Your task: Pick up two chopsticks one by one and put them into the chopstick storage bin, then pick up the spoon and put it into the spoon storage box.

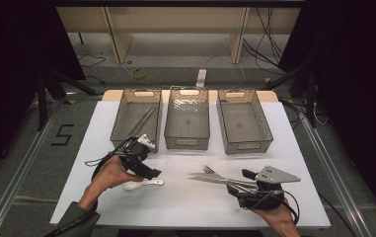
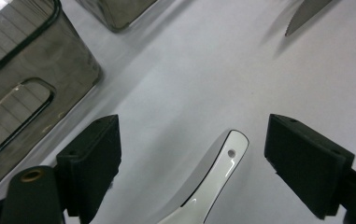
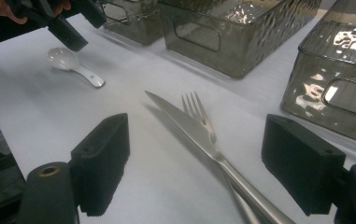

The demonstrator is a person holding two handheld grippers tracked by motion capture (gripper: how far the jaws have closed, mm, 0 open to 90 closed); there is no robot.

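Nearest, two hands come in from the bottom of the high view, each holding one set of tongs, so two tongs in all. The left tongs (image 1: 148, 170) hang low over the one white spoon (image 1: 143, 183), which lies flat on the white table (image 1: 185, 207); in the left gripper view the jaws stand wide apart with the spoon's handle end (image 2: 217, 172) between them, touching neither pad, so these tongs are released and grasp nothing. The right tongs (image 1: 247, 178) sit at the table's near right, also released: in the right gripper view their jaws gape on either side of the metal cutlery without touching it. That cutlery counts one knife (image 3: 199, 135) and one fork (image 3: 196, 112), lying side by side on the table, the knife's blade crossing just in front of the fork's tines, both handles running back between the open jaws. In the high view the knife (image 1: 215, 178) and fork (image 1: 212, 172) point left, well apart from the spoon. Farther back stand three smoky clear bins in a row: the left bin (image 1: 121, 121) holds a few thin sticks, too dim to count surely, while the middle bin (image 1: 188, 140) and the right bin (image 1: 264, 131) show bare floors.
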